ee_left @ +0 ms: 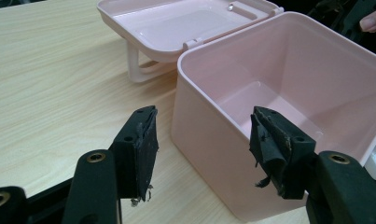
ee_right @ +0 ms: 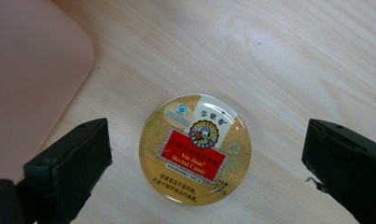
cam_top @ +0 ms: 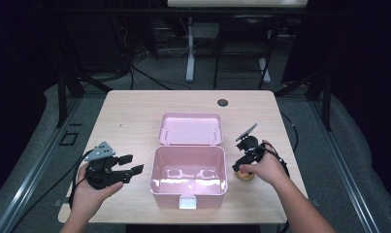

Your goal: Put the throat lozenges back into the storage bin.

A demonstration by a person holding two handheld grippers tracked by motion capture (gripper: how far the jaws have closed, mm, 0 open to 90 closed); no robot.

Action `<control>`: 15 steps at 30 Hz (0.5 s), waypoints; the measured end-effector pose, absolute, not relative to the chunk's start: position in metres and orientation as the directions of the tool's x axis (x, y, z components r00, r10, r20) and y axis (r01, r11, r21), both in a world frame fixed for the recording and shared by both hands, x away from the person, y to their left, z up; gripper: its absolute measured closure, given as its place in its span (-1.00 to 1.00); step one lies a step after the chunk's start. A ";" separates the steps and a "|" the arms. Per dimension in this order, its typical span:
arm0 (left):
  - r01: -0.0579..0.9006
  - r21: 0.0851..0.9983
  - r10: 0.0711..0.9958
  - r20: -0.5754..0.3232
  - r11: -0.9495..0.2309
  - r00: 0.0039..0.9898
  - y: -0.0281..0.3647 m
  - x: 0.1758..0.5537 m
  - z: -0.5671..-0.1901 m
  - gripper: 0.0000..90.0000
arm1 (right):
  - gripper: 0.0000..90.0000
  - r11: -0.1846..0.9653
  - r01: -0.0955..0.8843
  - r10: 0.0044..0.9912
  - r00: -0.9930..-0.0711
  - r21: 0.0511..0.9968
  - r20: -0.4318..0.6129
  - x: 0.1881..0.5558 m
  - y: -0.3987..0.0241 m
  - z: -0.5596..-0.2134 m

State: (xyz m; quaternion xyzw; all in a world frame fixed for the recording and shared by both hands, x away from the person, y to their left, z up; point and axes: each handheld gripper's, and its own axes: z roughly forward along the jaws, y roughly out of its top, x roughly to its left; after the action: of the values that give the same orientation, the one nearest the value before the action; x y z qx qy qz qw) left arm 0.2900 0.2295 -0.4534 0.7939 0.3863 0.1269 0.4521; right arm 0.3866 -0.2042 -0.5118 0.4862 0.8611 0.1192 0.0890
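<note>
A round gold candy tin [ee_right: 195, 149] with a red label lies flat on the wooden table, just right of an open pink plastic box [cam_top: 169, 198]. My right gripper [ee_right: 206, 133] hangs over the tin, pointing down. It is open, with one jaw on each side of the tin and neither touching it. From above, the tin [cam_top: 243, 175] peeks out under the right gripper [cam_top: 241, 166] and hand. The box is empty inside, and its lid [cam_top: 190, 128] is folded back flat. My left gripper [cam_top: 135, 163] rests open left of the box; its jaws [ee_left: 204, 121] frame the box's near corner [ee_left: 209, 135] without touching.
The table [cam_top: 135, 111] has bare wood left of and behind the box. A black round grommet [cam_top: 222, 102] sits near the far edge. A white latch [cam_top: 187, 202] hangs on the box's front wall. Table legs and cables stand on the floor beyond.
</note>
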 end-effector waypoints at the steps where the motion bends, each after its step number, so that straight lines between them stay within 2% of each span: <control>1: 0.496 0.816 0.727 -0.144 -0.297 0.671 0.230 0.290 -0.453 -0.08 | -0.98 0.491 0.826 0.864 -0.503 0.276 -0.031 0.387 -0.203 -0.512; 15: 0.502 0.811 0.728 -0.145 -0.300 0.670 0.230 0.291 -0.455 -0.08 | -0.96 0.492 0.856 0.868 -0.497 0.161 -0.013 0.399 -0.204 -0.530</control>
State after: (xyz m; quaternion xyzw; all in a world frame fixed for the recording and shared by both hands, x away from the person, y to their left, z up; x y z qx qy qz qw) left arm 0.2911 0.2302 -0.4548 0.7963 0.3860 0.1261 0.4483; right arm 0.3994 -0.2043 -0.5298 0.4996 0.8625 0.0666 0.0459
